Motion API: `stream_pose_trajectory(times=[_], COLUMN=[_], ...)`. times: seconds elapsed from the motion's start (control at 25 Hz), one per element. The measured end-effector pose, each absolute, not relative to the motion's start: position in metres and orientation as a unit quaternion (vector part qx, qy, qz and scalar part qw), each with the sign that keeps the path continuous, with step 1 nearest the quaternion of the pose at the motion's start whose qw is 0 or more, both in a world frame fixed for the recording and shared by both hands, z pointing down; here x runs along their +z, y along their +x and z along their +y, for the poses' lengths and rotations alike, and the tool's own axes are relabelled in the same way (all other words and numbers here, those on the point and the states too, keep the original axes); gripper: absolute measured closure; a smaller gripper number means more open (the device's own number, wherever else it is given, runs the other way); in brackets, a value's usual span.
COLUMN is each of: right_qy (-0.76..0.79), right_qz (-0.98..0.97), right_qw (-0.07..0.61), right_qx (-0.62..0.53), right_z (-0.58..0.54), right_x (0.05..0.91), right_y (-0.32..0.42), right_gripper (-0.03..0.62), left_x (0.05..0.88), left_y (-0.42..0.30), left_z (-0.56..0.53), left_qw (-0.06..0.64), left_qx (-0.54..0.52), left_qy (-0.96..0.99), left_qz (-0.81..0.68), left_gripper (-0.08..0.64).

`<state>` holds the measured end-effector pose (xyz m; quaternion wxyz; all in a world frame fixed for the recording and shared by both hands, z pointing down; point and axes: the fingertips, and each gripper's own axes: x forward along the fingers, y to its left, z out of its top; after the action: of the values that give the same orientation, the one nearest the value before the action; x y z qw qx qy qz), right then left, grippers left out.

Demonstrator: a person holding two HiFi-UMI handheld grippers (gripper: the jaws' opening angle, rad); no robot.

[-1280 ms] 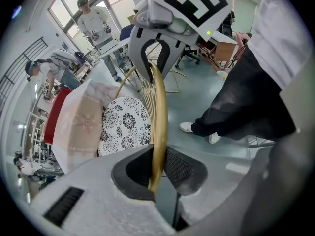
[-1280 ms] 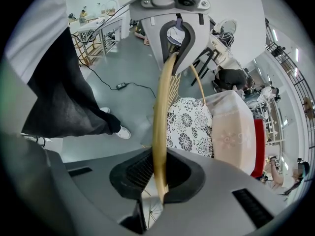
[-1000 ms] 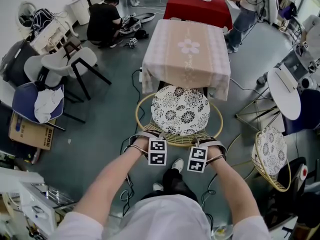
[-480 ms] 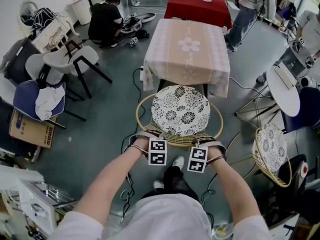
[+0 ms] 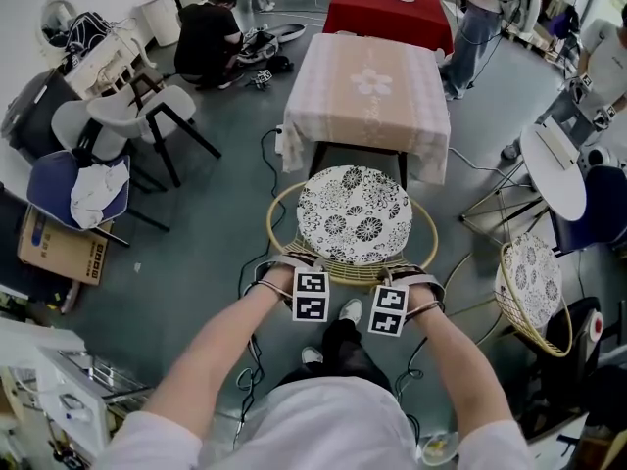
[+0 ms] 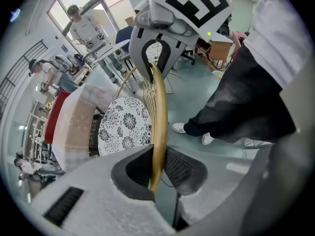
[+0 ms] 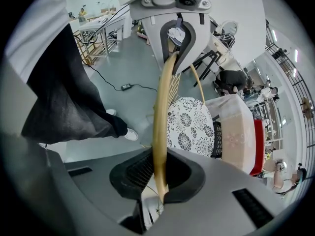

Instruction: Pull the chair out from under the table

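Since the earlier frame the chair (image 5: 277, 209) has come further back toward the person: its patterned cushion (image 5: 354, 214) was tucked up against the cloth's hem, now there's a strip of floor and dark table legs btwn cushion and table (image 5: 370, 86). So chair is mostly clear of the table but close in front of it. Left gripper (image 5: 310, 284) and right gripper (image 5: 390, 296) sit side by side on the near arc of the rattan rim, both pointing steeply down. Key relation: the chair's bulk lies ahead of both jaws, on the table side, and the rim runs crosswise from one gripper to the other, so the pull has to go straight back w/ both hands even, else the round frame will likely swing. Neither hand is clearly nearer; left sits a touch further fwd in the head view. The person's shoe (image 5: 350, 311) is right behind the rim, so prob. a step back is needed. The head view shows the gap to the table but the marker cubes hide the grip. The gripper views show it: left gripper (image 6: 156, 173) narrowly parted, pads clamped on the rim (image 6: 158, 112); right gripper (image 7: 160, 178) the same on the rim (image 7: 162, 102).
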<state>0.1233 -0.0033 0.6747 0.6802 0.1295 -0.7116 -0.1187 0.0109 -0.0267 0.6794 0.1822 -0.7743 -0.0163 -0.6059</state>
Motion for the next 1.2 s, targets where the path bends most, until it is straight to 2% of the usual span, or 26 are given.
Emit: stream_pose_trajectory(times=[1.0,1.2], right_qy=[0.133,0.139], right_qz=[-0.713,-0.713], right_qw=[0.679,0.678], right_qx=[-0.115,-0.110], right_z=[0.056,0.055], right_x=[0.675,0.675], right_y=[0.109,0.106], right_gripper=[0.563,0.563], left_x=[0.680,0.681], left_y=[-0.002,-0.006], left_z=[0.030,0.031], left_qw=[0.190,0.163], left_qx=[-0.603,-0.607], left_qy=[-0.775,-0.778], left_qz=[-0.027,-0.024], left_gripper=[0.509,0.506])
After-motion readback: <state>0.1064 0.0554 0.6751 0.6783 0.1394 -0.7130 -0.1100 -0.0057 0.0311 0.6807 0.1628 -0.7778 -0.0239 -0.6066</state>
